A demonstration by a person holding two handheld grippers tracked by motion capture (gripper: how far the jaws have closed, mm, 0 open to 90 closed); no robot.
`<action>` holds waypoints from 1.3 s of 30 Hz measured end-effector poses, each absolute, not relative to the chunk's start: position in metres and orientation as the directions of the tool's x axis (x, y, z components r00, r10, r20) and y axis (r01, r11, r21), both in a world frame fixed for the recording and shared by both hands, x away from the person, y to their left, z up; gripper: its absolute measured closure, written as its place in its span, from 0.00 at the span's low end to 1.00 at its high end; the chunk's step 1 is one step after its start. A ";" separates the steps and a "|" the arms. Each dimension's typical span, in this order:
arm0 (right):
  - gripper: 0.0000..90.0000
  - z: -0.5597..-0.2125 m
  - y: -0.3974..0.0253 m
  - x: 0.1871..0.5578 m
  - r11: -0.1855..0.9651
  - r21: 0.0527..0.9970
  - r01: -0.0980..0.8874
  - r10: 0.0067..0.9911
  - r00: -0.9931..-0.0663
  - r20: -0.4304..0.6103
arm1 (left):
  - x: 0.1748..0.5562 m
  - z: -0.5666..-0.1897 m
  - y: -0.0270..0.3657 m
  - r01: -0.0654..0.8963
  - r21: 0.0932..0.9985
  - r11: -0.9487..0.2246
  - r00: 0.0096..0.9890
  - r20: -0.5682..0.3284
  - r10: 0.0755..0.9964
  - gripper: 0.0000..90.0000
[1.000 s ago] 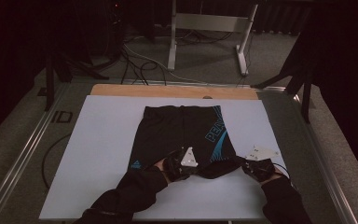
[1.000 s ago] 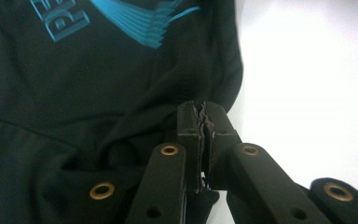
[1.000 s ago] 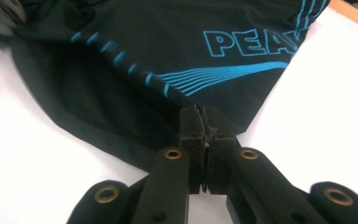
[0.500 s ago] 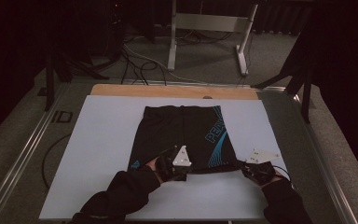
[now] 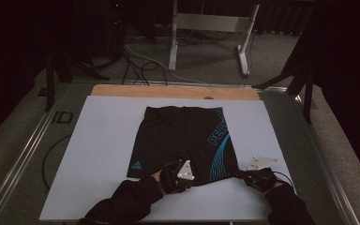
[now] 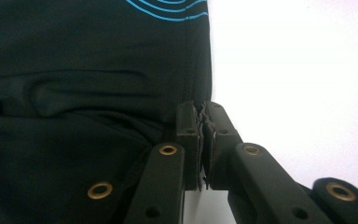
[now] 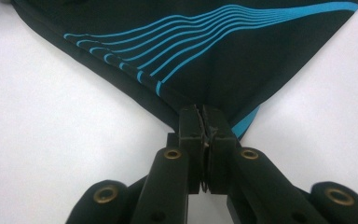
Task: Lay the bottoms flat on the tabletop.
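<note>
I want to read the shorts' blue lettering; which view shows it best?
The high view: the shorts lie whole, lettering along one leg. The left gripper view shows dark fabric and some blue arcs; the right gripper view, blue stripes beyond the shut jaws.

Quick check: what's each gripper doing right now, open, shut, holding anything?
Left gripper: shut, pinching the hem of the black shorts.
Right gripper: shut, pinching a corner of the same shorts by the blue stripes.

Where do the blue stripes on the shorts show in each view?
High view: blue stripes on the shorts' right leg, near the right hand-held gripper.
Left gripper view: top edge, a few arcs.
Right gripper view: upper centre, fanning out above the shut jaws.
Shared landmark: the white table.
</note>
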State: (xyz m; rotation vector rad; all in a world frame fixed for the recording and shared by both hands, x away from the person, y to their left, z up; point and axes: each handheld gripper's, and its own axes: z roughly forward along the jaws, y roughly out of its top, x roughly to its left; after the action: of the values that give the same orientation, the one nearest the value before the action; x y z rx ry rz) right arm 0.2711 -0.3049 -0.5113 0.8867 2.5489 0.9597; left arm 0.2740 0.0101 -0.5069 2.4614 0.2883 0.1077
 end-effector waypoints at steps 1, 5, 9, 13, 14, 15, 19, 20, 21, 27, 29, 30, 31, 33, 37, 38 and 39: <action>0.95 -0.512 -0.305 0.271 0.593 0.671 0.445 0.628 -0.777 -0.039 | 0.274 -0.507 0.010 0.181 0.619 -0.764 0.972 0.004 0.233 0.95; 0.82 -0.506 -0.305 0.271 0.590 0.673 0.445 0.617 -0.787 -0.021 | 0.274 -0.505 0.011 0.180 0.637 -0.750 0.974 -0.009 0.226 0.86; 0.56 -0.489 -0.305 0.269 0.547 0.726 0.415 0.614 -0.789 -0.011 | 0.275 -0.494 0.015 0.181 0.685 -0.705 0.972 -0.014 0.236 0.57; 0.32 -0.473 -0.303 0.269 0.470 0.786 0.401 0.636 -0.771 0.013 | 0.279 -0.480 0.022 0.194 0.724 -0.662 0.966 -0.023 0.258 0.33; 0.27 -0.471 -0.302 0.270 0.454 0.793 0.407 0.643 -0.765 0.025 | 0.280 -0.477 0.024 0.201 0.735 -0.647 0.964 -0.032 0.264 0.26; 0.19 -0.469 -0.301 0.271 0.448 0.796 0.407 0.632 -0.774 0.041 | 0.280 -0.475 0.026 0.198 0.742 -0.640 0.965 -0.035 0.259 0.20; 0.10 -0.465 -0.291 0.271 0.432 0.814 0.390 0.607 -0.793 0.058 | 0.284 -0.466 0.033 0.210 0.758 -0.618 0.962 -0.046 0.269 0.05; 0.10 -0.464 -0.289 0.271 0.429 0.818 0.382 0.605 -0.795 0.054 | 0.286 -0.464 0.035 0.213 0.759 -0.615 0.962 -0.051 0.269 0.02; 0.10 -0.464 -0.287 0.272 0.409 0.826 0.388 0.610 -0.789 0.068 | 0.287 -0.462 0.038 0.224 0.765 -0.604 0.959 -0.061 0.278 0.00; 0.10 -0.464 -0.282 0.280 0.348 0.853 0.389 0.624 -0.775 0.100 | 0.295 -0.457 0.059 0.246 0.783 -0.571 0.951 -0.083 0.296 0.00; 0.10 -0.467 -0.281 0.282 0.343 0.854 0.390 0.628 -0.772 0.100 | 0.297 -0.456 0.068 0.264 0.786 -0.558 0.946 -0.100 0.307 0.00; 0.10 -0.468 -0.280 0.282 0.348 0.853 0.390 0.631 -0.770 0.095 | 0.298 -0.456 0.072 0.271 0.788 -0.553 0.945 -0.108 0.309 0.00; 0.10 -0.470 -0.279 0.283 0.348 0.853 0.388 0.625 -0.774 0.097 | 0.298 -0.456 0.076 0.280 0.789 -0.546 0.941 -0.114 0.318 0.00; 0.10 -0.473 -0.278 0.282 0.347 0.860 0.374 0.635 -0.768 0.078 | 0.298 -0.456 0.085 0.281 0.792 -0.543 0.940 -0.114 0.320 0.00; 0.10 -0.475 -0.276 0.281 0.356 0.860 0.365 0.630 -0.774 0.068 | 0.295 -0.456 0.104 0.303 0.793 -0.528 0.932 -0.132 0.337 0.00; 0.10 -0.476 -0.275 0.281 0.359 0.859 0.365 0.629 -0.775 0.066 | 0.294 -0.457 0.108 0.306 0.794 -0.526 0.931 -0.133 0.341 0.00; 0.10 -0.476 -0.274 0.281 0.360 0.859 0.364 0.628 -0.776 0.066 | 0.293 -0.457 0.113 0.309 0.793 -0.524 0.928 -0.132 0.347 0.00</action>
State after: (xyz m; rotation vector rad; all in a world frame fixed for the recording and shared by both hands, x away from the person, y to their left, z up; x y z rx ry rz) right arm 0.2814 -0.2744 -0.4765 0.8824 2.3511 1.3771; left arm 0.2933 0.1126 -0.4573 2.1580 0.4650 0.0523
